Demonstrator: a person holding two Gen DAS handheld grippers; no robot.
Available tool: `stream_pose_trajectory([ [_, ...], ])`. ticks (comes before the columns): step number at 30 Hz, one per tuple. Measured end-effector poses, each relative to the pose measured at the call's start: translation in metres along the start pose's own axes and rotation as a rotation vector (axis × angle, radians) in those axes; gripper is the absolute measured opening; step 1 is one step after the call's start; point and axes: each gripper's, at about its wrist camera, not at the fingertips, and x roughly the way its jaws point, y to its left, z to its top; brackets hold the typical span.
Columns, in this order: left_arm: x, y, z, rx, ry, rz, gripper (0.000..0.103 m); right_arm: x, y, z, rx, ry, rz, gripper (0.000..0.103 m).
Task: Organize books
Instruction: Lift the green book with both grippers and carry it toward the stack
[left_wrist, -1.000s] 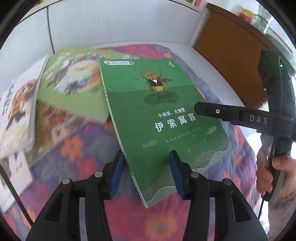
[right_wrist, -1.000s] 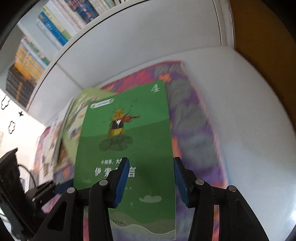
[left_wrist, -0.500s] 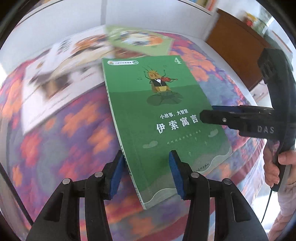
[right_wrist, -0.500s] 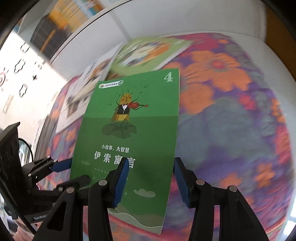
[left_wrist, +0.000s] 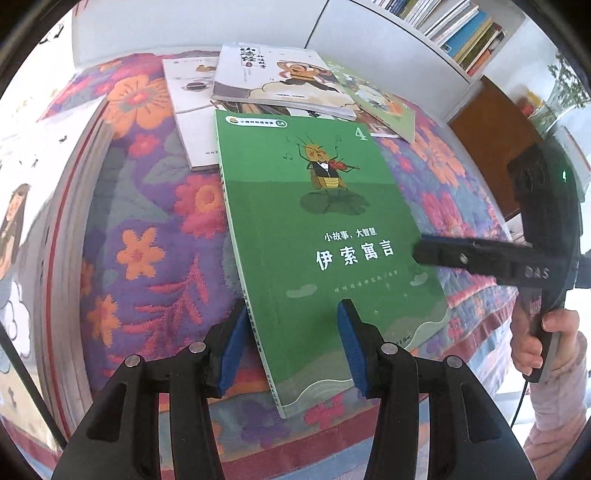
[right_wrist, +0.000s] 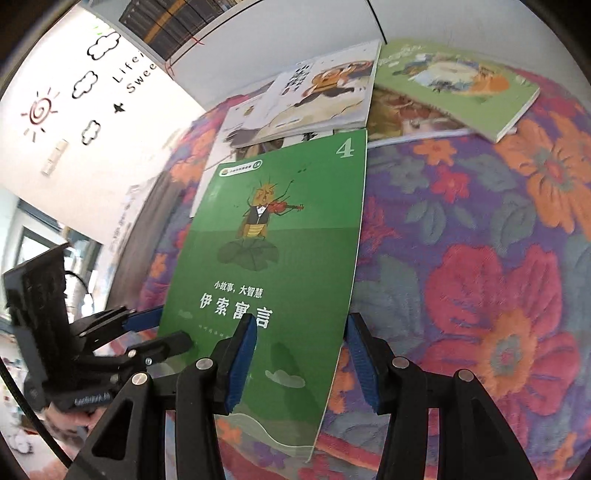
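flowered cloth (left_wrist: 155, 206) under everything | loose books (left_wrist: 280, 79) beyond my grippers | green book (left_wrist: 325, 236) held above cloth | my left gripper (left_wrist: 291, 343) pinching its spine edge, my right gripper (right_wrist: 299, 360) its opposite edge

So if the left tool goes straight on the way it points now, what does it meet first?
Probably nothing new: the green book already lies between the left tool fingers. Further along that line lies the white book with the monkey cover on the flowered cloth; depth is unclear.
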Motion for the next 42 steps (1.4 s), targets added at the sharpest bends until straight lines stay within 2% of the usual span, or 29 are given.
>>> stream_pose_trajectory([
  [4, 0.003, 0.005, 0.006, -0.010, -0.005, -0.021, 0.045, -0.006, -0.018, -0.015, 0.080, 0.024, 0.125, 0.047],
  [5, 0.002, 0.007, 0.006, -0.009, -0.008, -0.022, 0.045, -0.007, -0.024, -0.018, 0.099, 0.025, 0.150, 0.044],
  [8, 0.005, 0.006, 0.009, 0.011, -0.017, 0.000, 0.039, -0.004, -0.029, -0.015, 0.121, 0.029, 0.183, 0.038],
  [16, 0.008, 0.015, 0.015, 0.009, -0.044, -0.024, 0.036, 0.009, -0.038, 0.007, 0.157, 0.040, 0.261, 0.032],
  [18, 0.009, 0.013, 0.017, 0.013, -0.057, -0.013, 0.036, 0.010, -0.042, 0.010, 0.169, 0.038, 0.269, 0.024],
  [19, 0.010, 0.012, 0.017, 0.019, -0.066, -0.003, 0.036, 0.013, -0.045, 0.012, 0.177, 0.037, 0.257, 0.014],
  [23, 0.011, 0.013, 0.019, 0.021, -0.066, -0.007, 0.036, 0.016, -0.053, 0.011, 0.208, 0.023, 0.313, 0.012],
  [25, 0.011, 0.012, 0.019, 0.019, -0.065, -0.002, 0.036, 0.012, -0.050, 0.008, 0.187, 0.008, 0.292, 0.012],
  [29, 0.011, 0.004, 0.018, 0.058, -0.065, 0.053, 0.037, 0.004, -0.031, 0.005, 0.083, -0.012, 0.195, 0.016],
  [33, 0.010, 0.002, 0.019, 0.087, -0.066, 0.067, 0.037, 0.004, -0.037, 0.002, 0.131, 0.009, 0.277, 0.016],
  [36, 0.009, 0.003, 0.019, 0.089, -0.065, 0.073, 0.037, 0.001, -0.033, 0.001, 0.105, 0.002, 0.250, 0.016],
  [39, 0.006, -0.002, 0.018, 0.112, -0.068, 0.112, 0.037, -0.005, -0.020, 0.001, 0.071, -0.007, 0.242, 0.016],
  [42, 0.002, -0.004, 0.017, 0.129, -0.076, 0.136, 0.037, -0.013, -0.001, 0.000, -0.010, -0.005, 0.232, 0.016],
])
